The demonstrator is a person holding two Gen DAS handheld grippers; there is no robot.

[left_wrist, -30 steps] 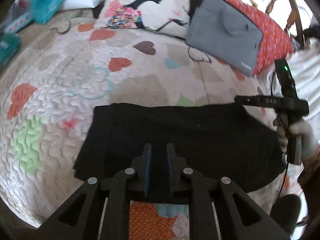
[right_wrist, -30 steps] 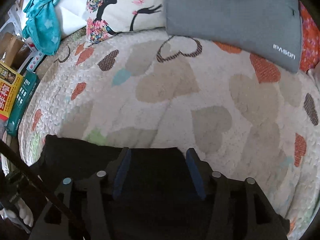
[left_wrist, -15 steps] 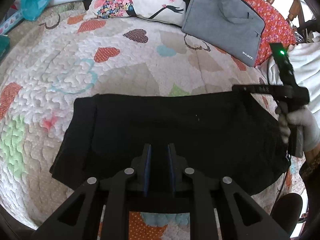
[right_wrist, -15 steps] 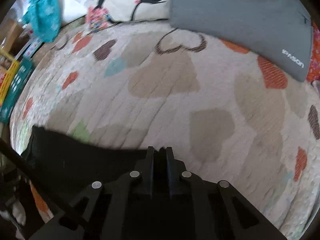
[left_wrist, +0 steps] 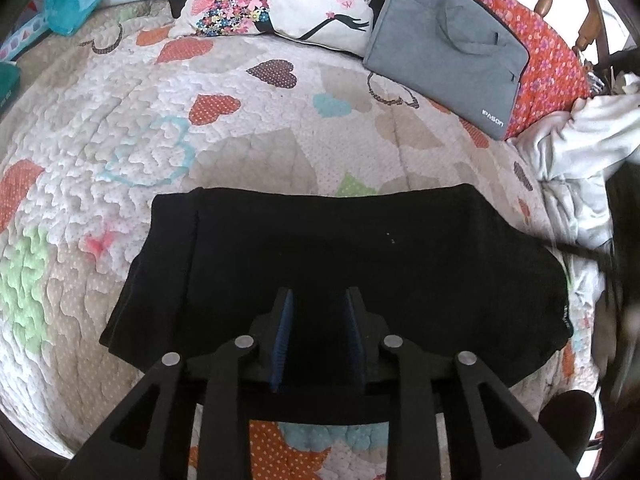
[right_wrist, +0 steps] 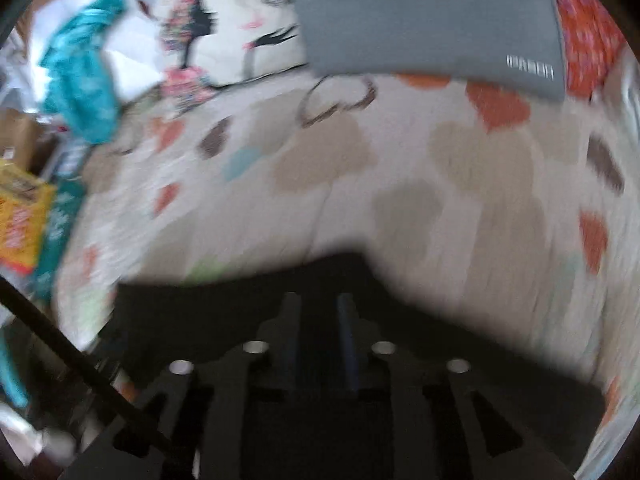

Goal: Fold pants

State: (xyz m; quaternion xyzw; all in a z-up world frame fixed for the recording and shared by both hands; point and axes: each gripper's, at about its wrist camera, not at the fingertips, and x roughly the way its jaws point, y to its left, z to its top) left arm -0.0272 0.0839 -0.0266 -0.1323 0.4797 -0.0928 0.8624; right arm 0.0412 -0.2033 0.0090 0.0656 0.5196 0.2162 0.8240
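Now | pants (left_wrist: 360, 248) flat under left tool (left_wrist: 319, 312) (fingers apart) | quilt (left_wrist: 260, 128)

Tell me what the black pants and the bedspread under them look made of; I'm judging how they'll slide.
Black pants: soft matte knit, probably cotton jersey or fleece; no sheen, limp rounded edges, lint specks.
Bedspread: quilted cotton-like fabric, matte, with puckered stitched texture and printed hearts. Likely grippy rather than slick.
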